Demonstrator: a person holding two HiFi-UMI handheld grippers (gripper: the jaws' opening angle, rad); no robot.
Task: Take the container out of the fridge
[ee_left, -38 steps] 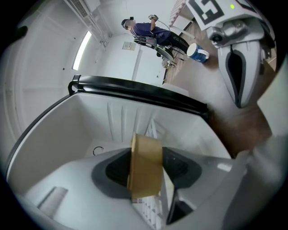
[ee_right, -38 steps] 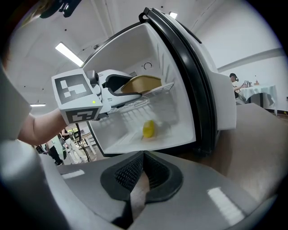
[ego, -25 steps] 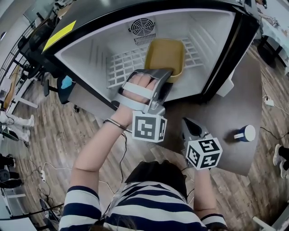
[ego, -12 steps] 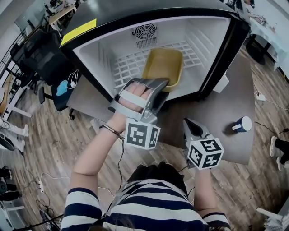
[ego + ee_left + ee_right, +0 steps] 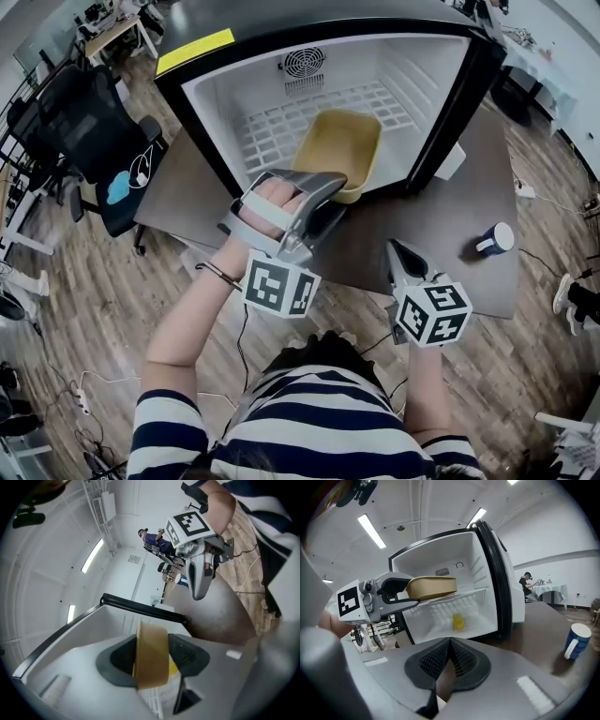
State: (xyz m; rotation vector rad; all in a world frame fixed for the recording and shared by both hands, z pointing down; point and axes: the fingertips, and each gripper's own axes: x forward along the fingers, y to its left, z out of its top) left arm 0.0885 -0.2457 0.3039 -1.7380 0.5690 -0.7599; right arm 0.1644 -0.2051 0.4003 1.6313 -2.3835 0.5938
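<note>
Left gripper [image 5: 151, 657]: the jaws pinch the near wall of the tan container [image 5: 151, 651], one pad inside, one outside. Right gripper [image 5: 449, 660]: the jaws are pressed together, empty. In the head view, the container's interior is bare; it sits at the open front of the fridge [image 5: 422, 103], over the wire shelf [image 5: 281, 127] edge. The right gripper view, unlike the head view, shows a small yellow object [image 5: 458, 621] on the fridge floor.
</note>
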